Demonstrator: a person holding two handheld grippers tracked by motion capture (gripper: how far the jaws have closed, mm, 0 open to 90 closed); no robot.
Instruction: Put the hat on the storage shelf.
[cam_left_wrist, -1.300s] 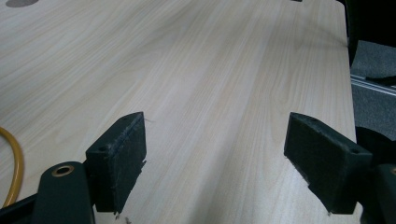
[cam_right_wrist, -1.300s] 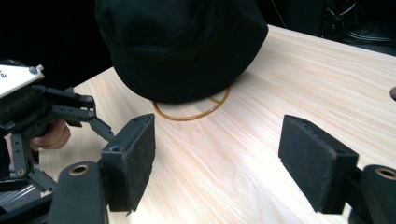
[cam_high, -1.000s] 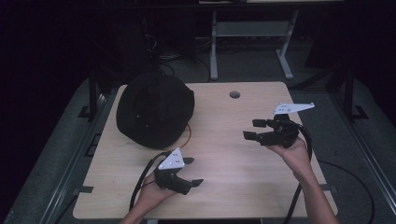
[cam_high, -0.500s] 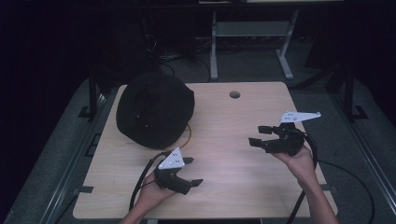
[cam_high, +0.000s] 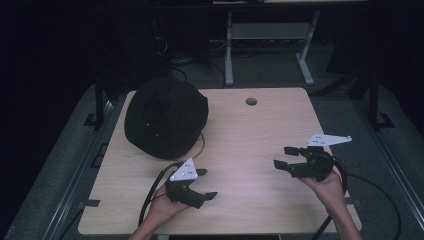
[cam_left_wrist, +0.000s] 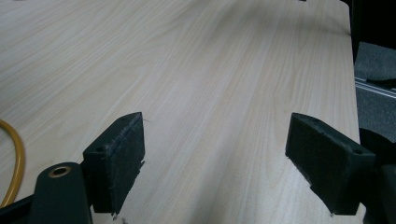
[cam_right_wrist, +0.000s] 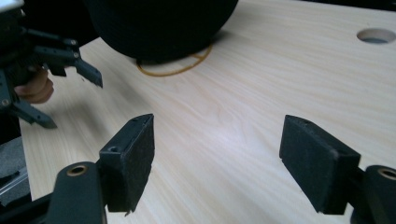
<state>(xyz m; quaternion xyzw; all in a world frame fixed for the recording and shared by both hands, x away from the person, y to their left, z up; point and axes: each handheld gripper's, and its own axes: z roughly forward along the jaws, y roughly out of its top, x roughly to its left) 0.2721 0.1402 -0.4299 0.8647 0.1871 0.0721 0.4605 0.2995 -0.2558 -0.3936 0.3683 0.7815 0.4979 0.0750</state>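
Over by the bench's (cam_high: 260, 130) far left corner, a black hat (cam_high: 166, 117) is sitting crown-up, hanging a bit past the left edge, and a loop of yellow-orange cord (cam_high: 201, 148) is peeking out from under its near side. In the right gripper view you can see that same cord (cam_right_wrist: 175, 69) curling out on the wood right below the hat (cam_right_wrist: 161, 23). Near the bench's front edge, left of the middle, the person's left hand (cam_high: 162, 205) is holding the left gripper (cam_high: 203, 184) low over the wood, jaws pointing toward the right edge and spread wide apart with nothing between them. The left gripper view is showing bare wood grain between its two black pads (cam_left_wrist: 122, 154), plus a sliver of cord (cam_left_wrist: 17, 154) at the frame's edge. Toward the right edge, the right hand (cam_high: 327, 182) is holding the right gripper (cam_high: 284, 157) with its jaws also spread wide and empty, pointing toward the left side. Its grey plate (cam_high: 327, 140) is sticking out on top. A black cable (cam_high: 150, 197) is trailing off the left gripper toward the front edge. A round grommet hole (cam_high: 251, 101) is sitting near the far edge, well apart from both grippers. Both grippers are well clear of the hat.
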